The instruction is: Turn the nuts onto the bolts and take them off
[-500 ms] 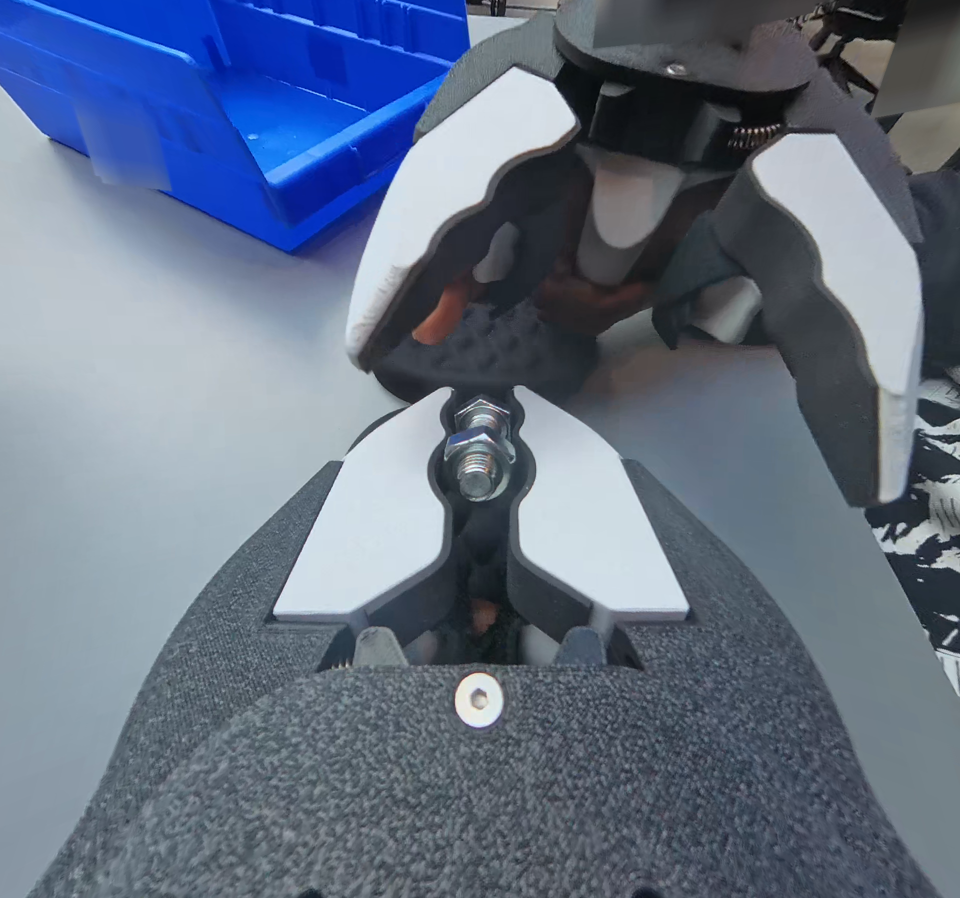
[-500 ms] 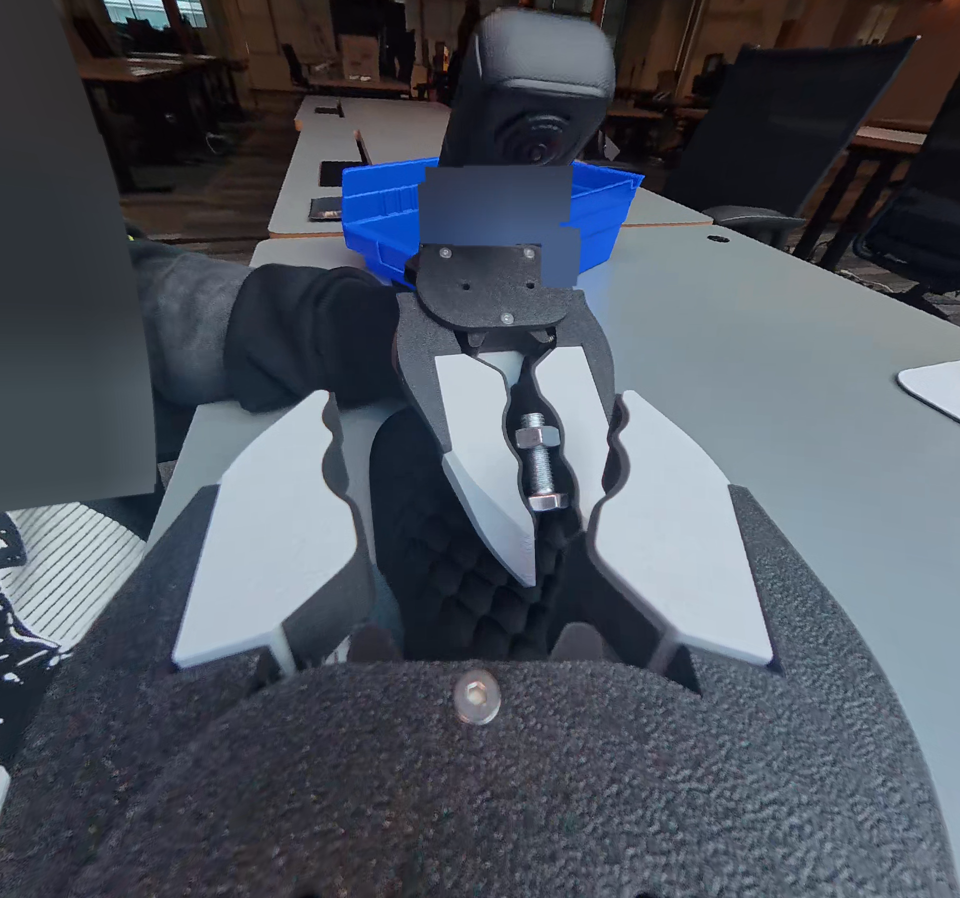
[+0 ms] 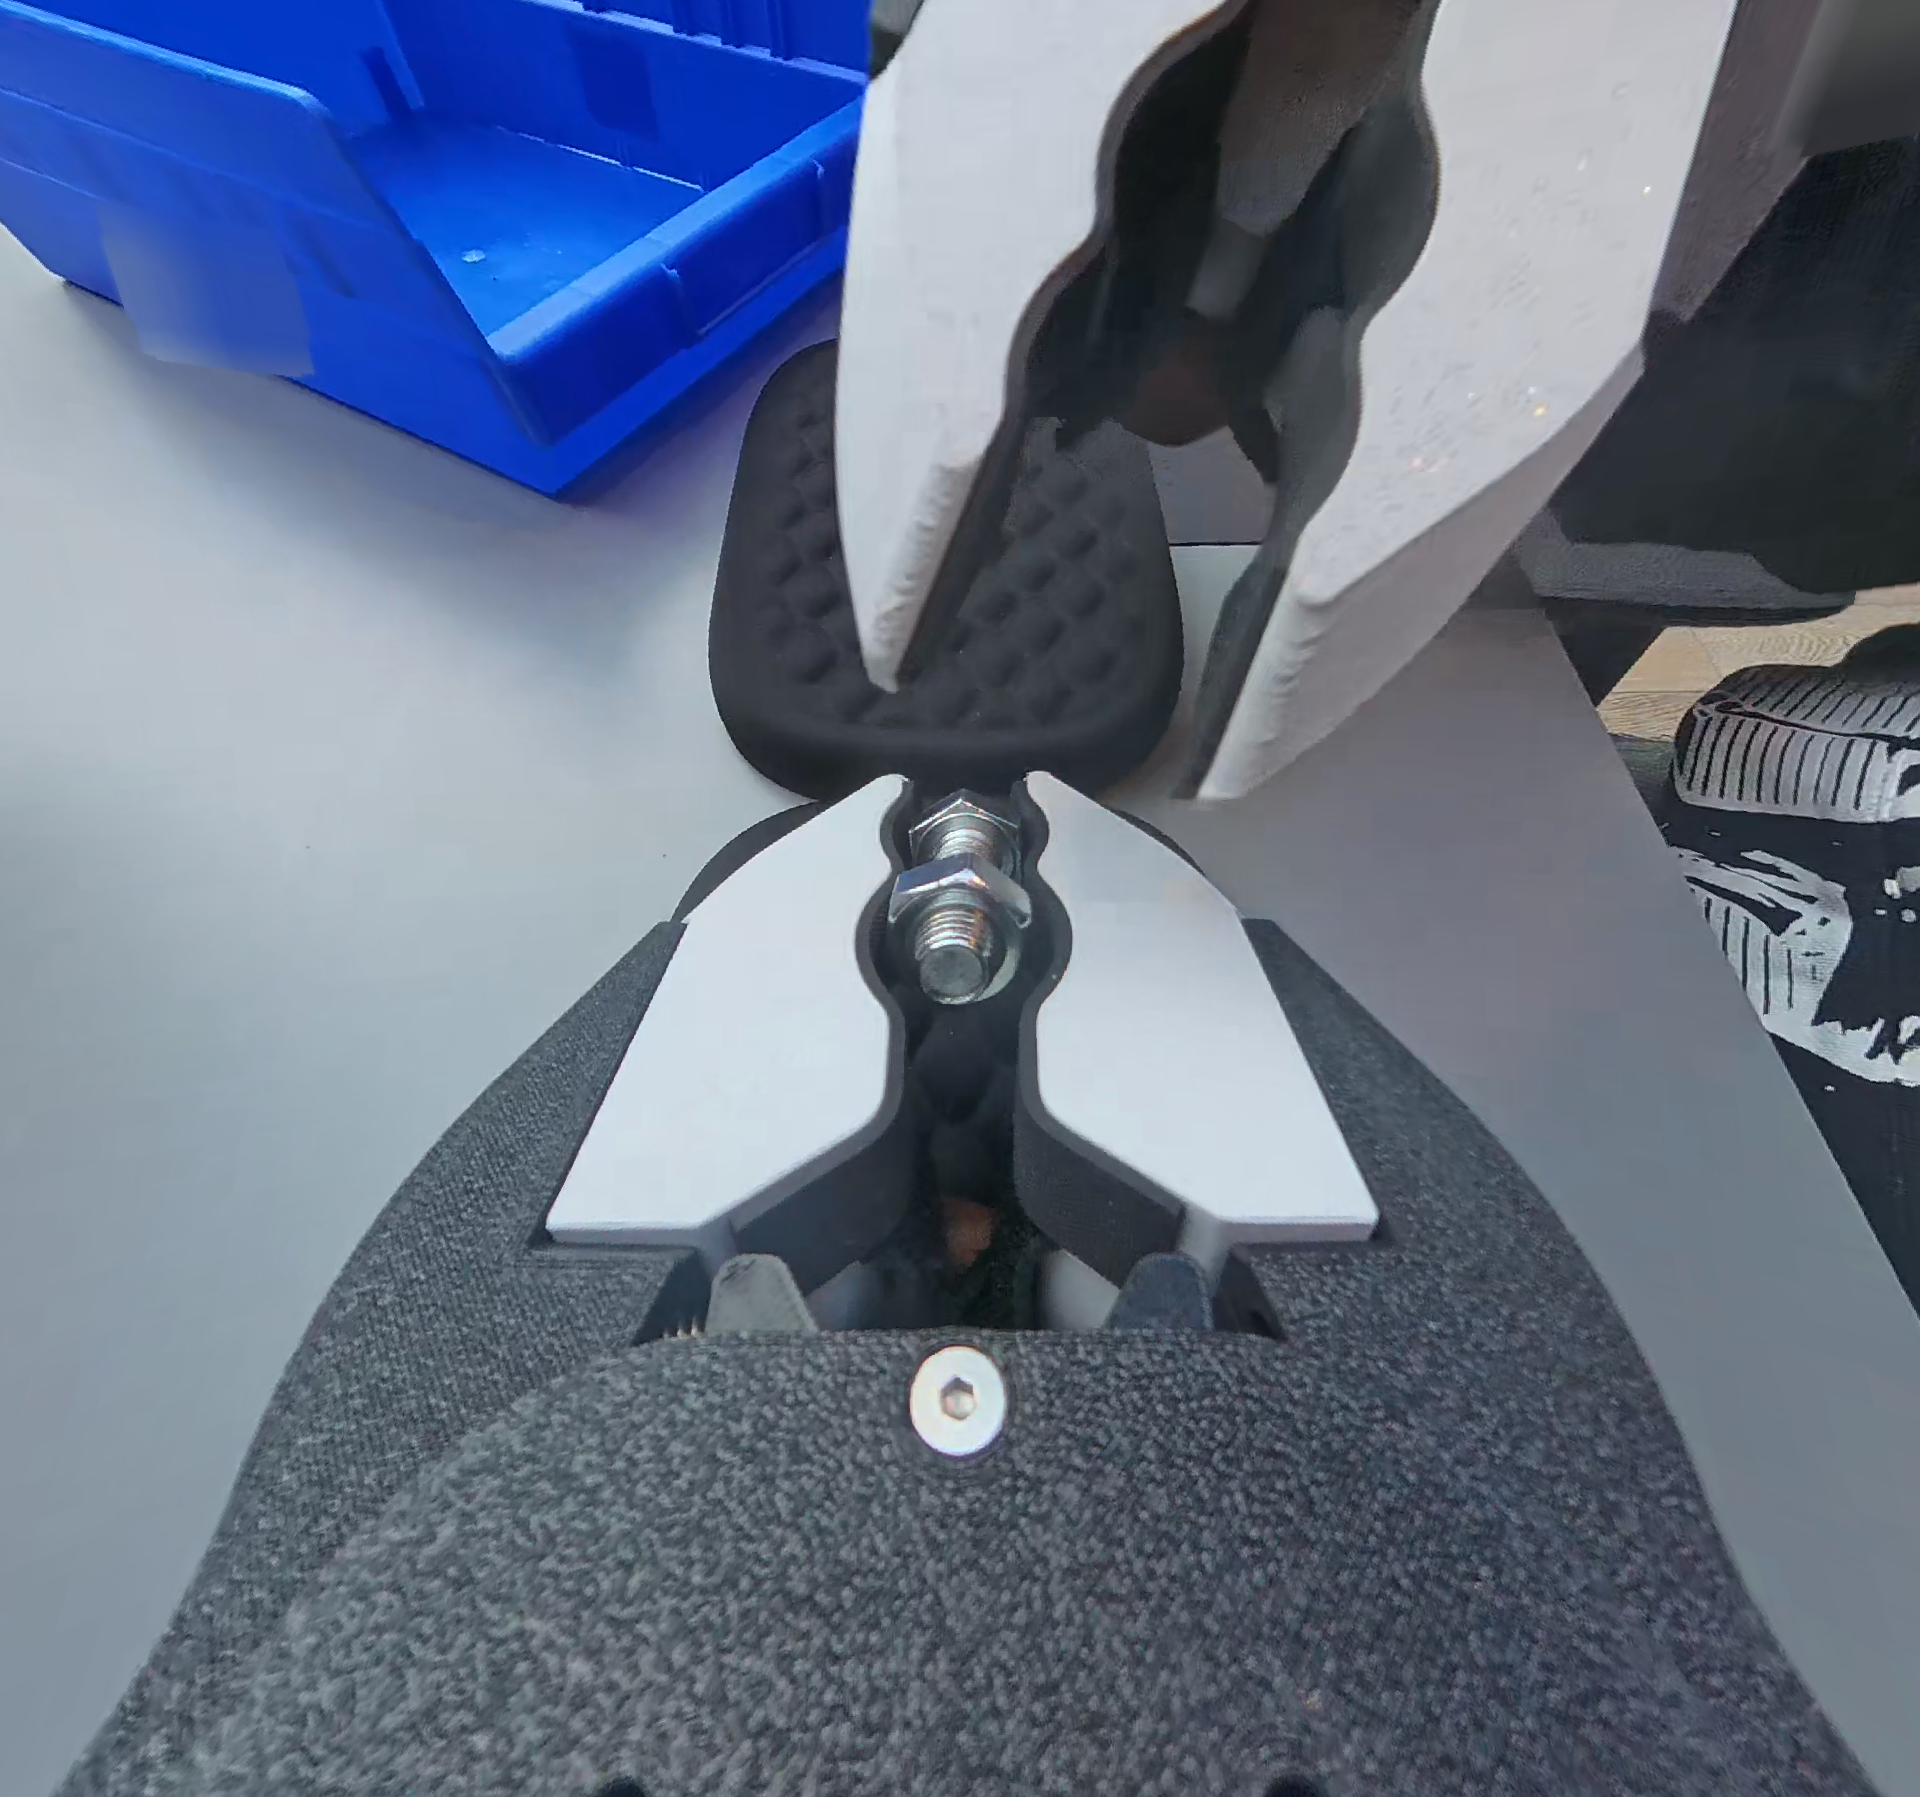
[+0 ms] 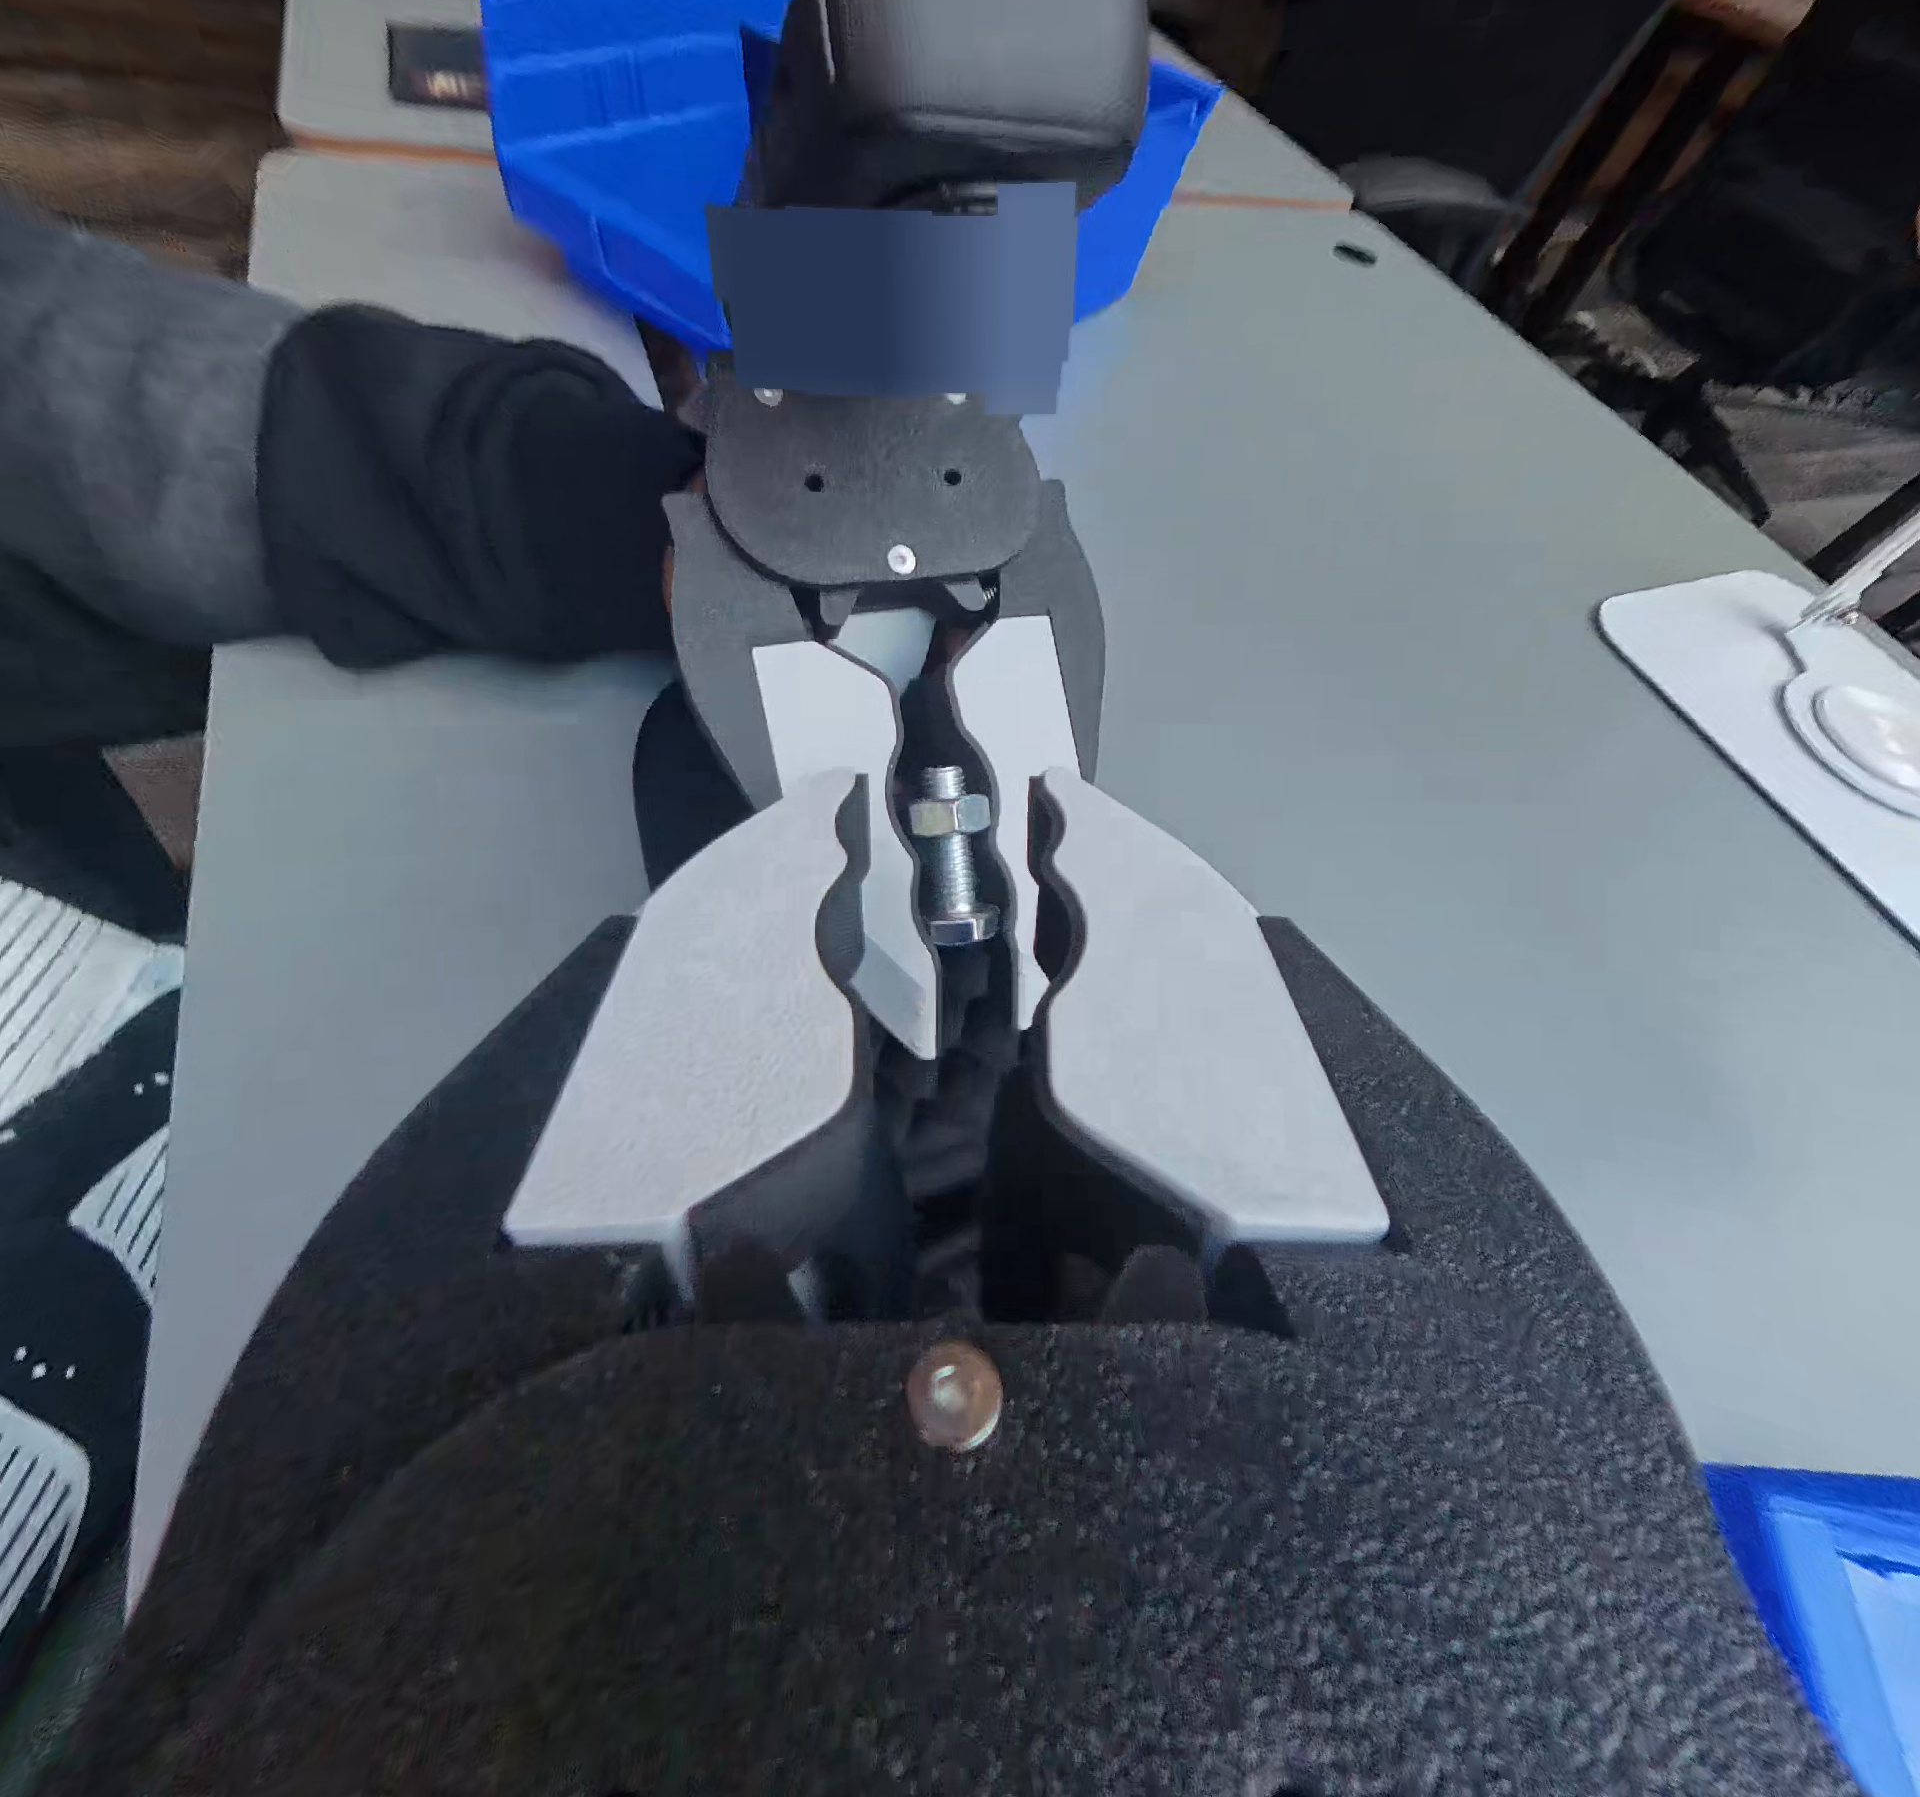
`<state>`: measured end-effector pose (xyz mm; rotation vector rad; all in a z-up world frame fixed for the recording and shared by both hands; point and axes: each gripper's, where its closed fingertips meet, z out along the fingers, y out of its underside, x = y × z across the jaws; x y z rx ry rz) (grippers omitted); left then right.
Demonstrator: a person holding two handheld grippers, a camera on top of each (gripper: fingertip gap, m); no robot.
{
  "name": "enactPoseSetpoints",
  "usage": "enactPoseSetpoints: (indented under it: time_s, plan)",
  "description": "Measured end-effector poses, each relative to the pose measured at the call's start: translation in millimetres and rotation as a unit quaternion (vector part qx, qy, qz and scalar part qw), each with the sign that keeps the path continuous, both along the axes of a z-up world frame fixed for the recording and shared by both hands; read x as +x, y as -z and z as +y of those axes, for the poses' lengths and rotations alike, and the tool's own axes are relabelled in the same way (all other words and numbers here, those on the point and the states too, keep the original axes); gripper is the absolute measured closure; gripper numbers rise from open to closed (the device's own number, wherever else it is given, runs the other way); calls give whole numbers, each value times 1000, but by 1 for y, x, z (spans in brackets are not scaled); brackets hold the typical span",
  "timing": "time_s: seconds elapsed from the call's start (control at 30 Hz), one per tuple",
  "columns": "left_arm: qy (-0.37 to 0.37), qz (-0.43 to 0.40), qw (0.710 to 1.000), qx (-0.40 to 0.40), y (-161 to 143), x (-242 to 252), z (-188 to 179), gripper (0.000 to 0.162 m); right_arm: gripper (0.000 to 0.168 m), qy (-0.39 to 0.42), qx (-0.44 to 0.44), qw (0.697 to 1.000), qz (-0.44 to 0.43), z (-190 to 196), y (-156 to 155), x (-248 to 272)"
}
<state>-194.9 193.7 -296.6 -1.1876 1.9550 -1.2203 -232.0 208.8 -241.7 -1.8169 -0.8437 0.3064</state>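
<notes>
While the left hand-held gripper [image 3: 961, 791] clamps the bolt [image 3: 954, 900] by its hex head between its fingertips, the threaded end points back toward that gripper's camera, and a nut [image 3: 943, 883] sits partway along the thread. In the right wrist view the same bolt [image 4: 953, 859] lies along the 12-to-6 o'clock line, head at 6 o'clock, with the nut [image 4: 950, 817] near the 12 o'clock end. The right hand-held gripper [image 4: 945, 797] stands spread apart and holds nothing; its fingers [image 4: 727, 999] flank the left gripper's tips on both sides without touching the bolt. In the left wrist view the right hand-held gripper [image 3: 1049, 739] enters from 12 o'clock, above a black dimpled pad [image 3: 790, 542] on the grey tabletop [image 3: 312, 812]. A blue bin [image 3: 416, 137] rests on the tabletop at 10 o'clock. A black-gloved hand [image 4: 447, 490] holds the left gripper at 9 o'clock in the right wrist view.
</notes>
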Motion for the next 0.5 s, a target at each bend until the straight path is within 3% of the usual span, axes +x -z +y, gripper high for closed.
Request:
enactPoseSetpoints:
  time_s: [0.2,0.37,0.5]
  plan:
    - [3,3,1000,7,2,0,-1,146,141,-47,-91,989,-102,7,17,-4]
    - [2,5,1000,10,3,0,0,146,152,-65,-118,986,-102,8,20,-7]
    - [2,5,1000,14,3,0,-1,146,151,-50,-148,982,-106,8,24,-1]
